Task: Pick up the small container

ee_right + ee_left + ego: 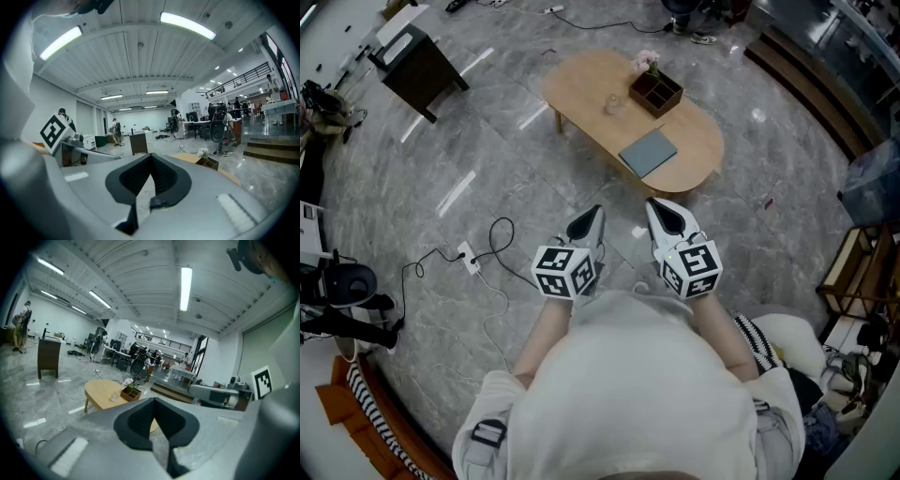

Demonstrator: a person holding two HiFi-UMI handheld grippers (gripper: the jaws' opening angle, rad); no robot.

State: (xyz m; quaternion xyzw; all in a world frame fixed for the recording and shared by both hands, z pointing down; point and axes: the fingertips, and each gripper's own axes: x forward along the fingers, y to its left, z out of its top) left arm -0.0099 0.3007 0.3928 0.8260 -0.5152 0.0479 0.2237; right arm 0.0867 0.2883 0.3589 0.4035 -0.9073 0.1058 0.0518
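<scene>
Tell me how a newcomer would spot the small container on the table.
Find the oval light wooden table on the grey marble floor. On it, beside the dark brown divided box, stands the small clear glass container. It alone is transparent.

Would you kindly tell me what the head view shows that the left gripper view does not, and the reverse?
Only the head view shows the grey pad lying on the table. Only the left gripper view shows the ceiling strip light and the distant desks with people. Both show the oval wooden table, the small container and the compartment box.
</scene>
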